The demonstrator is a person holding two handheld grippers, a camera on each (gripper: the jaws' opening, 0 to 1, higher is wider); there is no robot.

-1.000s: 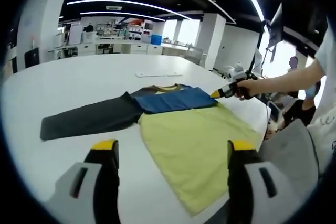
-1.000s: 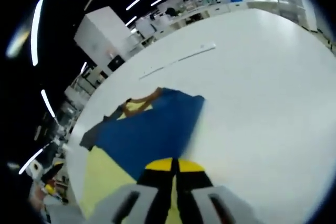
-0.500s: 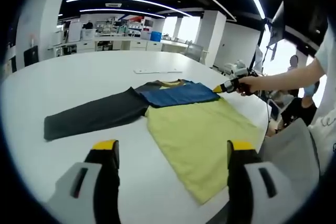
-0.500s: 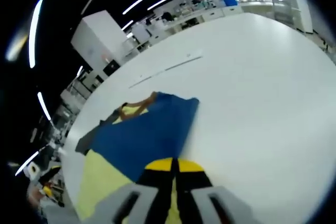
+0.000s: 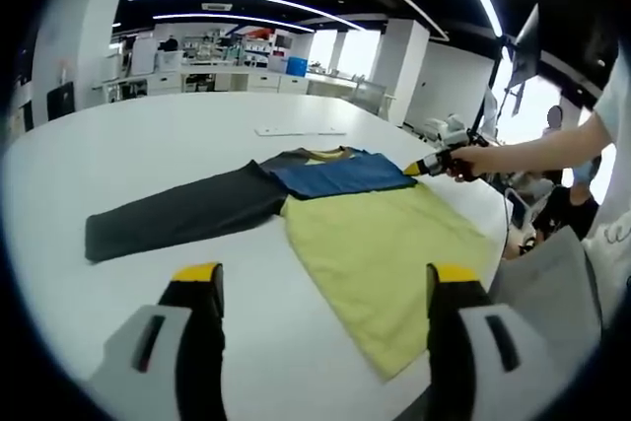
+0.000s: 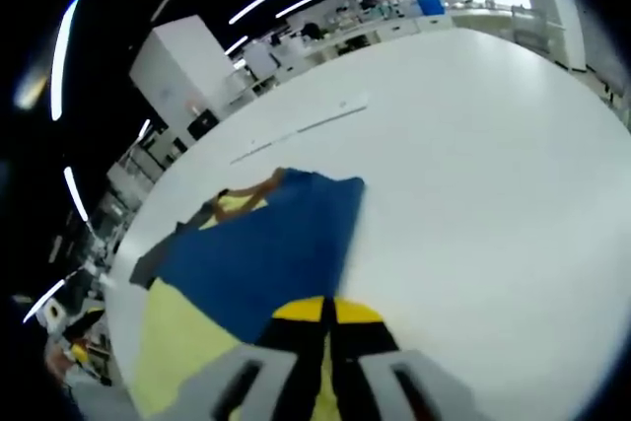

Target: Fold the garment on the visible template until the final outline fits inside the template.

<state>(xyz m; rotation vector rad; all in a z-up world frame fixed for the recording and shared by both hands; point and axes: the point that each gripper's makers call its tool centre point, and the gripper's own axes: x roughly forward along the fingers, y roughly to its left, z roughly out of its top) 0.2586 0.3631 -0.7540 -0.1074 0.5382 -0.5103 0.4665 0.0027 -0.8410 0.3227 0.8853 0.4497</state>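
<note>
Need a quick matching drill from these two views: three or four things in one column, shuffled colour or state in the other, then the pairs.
Things:
1. long sleeve
2. folded-over sleeve
3. shirt body
4. left gripper
5. right gripper

Colour or state:
A. yellow-green, flat on the white table
B. blue, lying across the chest
C. open, off the cloth
D. dark grey, stretched out sideways
E. shut at the shirt's edge

Pairs: 1-D, 2-B, 3-A, 4-C, 5-E
</note>
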